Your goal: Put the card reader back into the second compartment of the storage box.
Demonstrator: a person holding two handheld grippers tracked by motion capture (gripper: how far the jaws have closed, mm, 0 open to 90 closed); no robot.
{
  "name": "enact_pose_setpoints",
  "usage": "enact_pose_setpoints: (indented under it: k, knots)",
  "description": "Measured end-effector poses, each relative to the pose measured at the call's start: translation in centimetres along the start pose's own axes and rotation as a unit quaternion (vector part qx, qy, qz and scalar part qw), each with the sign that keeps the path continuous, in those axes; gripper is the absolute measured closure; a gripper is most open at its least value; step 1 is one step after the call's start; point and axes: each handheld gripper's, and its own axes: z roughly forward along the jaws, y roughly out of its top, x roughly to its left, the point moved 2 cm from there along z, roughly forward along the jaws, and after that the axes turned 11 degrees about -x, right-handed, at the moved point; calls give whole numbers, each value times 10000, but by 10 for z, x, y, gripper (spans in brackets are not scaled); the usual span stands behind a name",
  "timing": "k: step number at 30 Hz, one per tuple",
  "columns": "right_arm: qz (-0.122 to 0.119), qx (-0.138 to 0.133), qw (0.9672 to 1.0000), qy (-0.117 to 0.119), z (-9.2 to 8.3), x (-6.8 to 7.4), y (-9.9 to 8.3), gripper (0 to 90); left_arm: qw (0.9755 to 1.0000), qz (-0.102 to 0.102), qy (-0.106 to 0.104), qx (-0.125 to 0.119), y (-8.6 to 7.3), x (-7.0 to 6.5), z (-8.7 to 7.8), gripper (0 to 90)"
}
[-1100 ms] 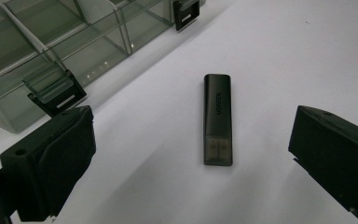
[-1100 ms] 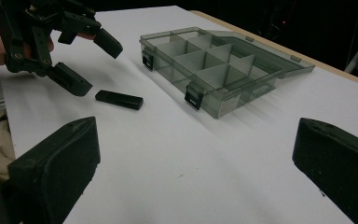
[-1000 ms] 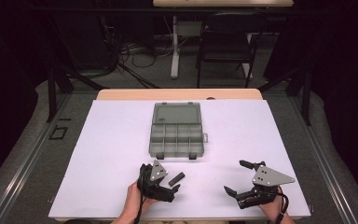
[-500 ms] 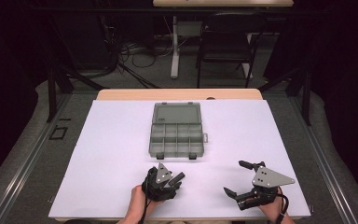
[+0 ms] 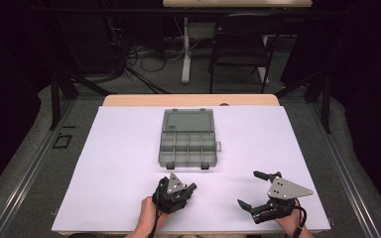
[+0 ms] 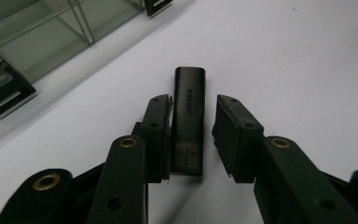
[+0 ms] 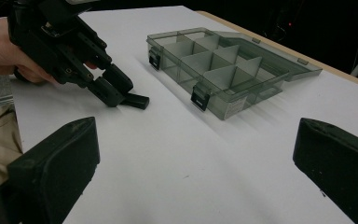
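The left gripper point(image 6: 193, 135), its jaws just closing, was set astride the small black adapter point(image 6: 189, 116) lying on the white table point(image 5: 119, 163) near the open compartment box point(image 5: 187, 144), one pad touching, apparently for lifting, while the right gripper point(image 5: 260, 191) was held spread wide.

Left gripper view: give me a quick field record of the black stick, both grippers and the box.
item: black UGREEN stick, flat on the white table
left gripper: jaws just been closing, astride the stick; one pad touching, the other apart
right gripper: open, holding nothing
organizer box: lid open, compartments look empty
grip: not yet clamped
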Motion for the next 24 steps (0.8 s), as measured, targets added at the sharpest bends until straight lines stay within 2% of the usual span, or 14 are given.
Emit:
enact_pose_setpoints:
  k: [7,11,24]
  knots:
    - [-7,20,10000,10,0,0,0,1,9999,62,-93,8,0,2,0,730]
    - [-1,21,10000,5,0,0,0,2,9998,129,-126,26,1,3,0,732]
    - [-7,22,10000,4,0,0,0,3,9996,111,-258,13,1,5,-1,737]
